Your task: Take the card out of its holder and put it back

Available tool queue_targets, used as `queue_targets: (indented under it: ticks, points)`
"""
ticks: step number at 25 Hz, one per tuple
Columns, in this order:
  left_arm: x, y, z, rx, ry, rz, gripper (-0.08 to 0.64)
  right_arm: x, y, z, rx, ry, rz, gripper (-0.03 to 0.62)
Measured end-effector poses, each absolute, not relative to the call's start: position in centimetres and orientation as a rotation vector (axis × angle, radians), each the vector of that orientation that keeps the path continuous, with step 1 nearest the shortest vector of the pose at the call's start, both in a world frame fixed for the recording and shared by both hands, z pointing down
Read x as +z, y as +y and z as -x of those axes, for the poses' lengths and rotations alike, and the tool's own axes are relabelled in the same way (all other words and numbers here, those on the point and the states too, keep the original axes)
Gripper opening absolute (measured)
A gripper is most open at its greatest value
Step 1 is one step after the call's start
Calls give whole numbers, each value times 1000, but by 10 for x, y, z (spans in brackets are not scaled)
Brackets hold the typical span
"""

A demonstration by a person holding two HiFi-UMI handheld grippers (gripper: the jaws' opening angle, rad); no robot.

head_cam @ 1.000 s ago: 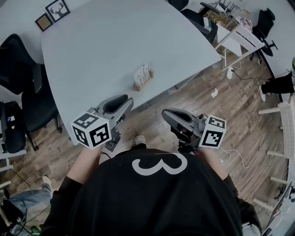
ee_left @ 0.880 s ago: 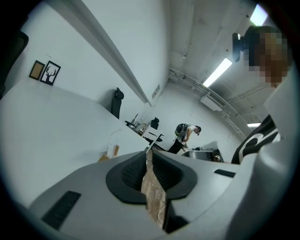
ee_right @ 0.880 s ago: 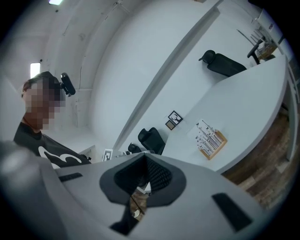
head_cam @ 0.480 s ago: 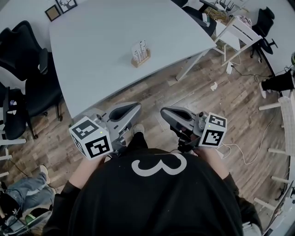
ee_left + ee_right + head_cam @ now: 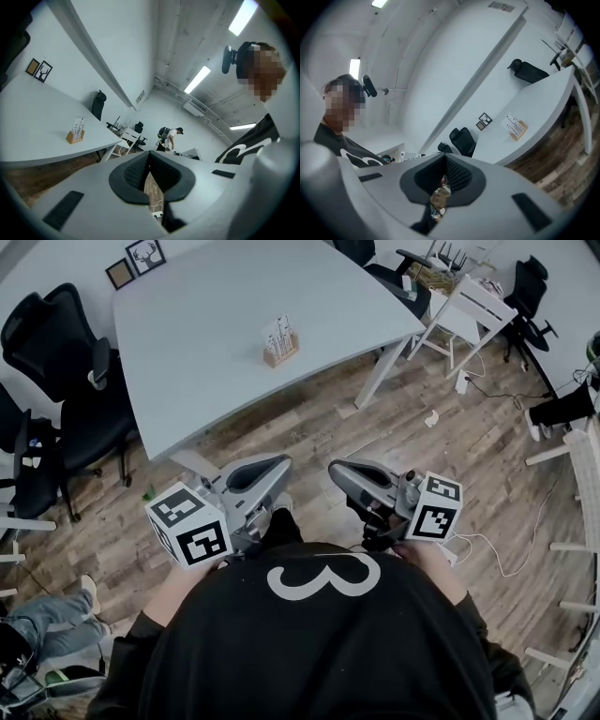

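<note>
Brown wood floor (image 5: 309,432) runs under the whole room. Closest of all is the person's black shirt (image 5: 319,643) with a big white 3 on it. Just past the shirt, the two grippers are held side by side over the floor, not over the table. The left gripper (image 5: 279,465) has its jaws shut tight together, with nothing in them. The right gripper (image 5: 337,468) looks the same: jaws together, nothing between them.

Farther off stands a big pale table (image 5: 216,315). On it sits a small wooden holder (image 5: 283,354), closer to the near edge than the far one. The white card (image 5: 277,334) stands up in the holder. Both grippers are well apart from it.

Black chairs (image 5: 56,343) stand at the table's left side. A white chair (image 5: 464,310) stands at its right. Two little picture frames (image 5: 136,263) are past the far corner.
</note>
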State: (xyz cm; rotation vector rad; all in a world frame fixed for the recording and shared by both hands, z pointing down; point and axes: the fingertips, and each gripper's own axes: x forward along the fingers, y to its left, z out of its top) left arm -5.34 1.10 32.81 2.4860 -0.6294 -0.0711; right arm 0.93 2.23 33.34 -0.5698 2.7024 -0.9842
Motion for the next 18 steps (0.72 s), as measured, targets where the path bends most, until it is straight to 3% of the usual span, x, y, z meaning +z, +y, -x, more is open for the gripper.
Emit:
queue_targets:
  ticks: [18]
  points:
    - [311, 32, 51, -62, -678, -2531, 14, 314, 45, -15, -886, 2738, 548, 9]
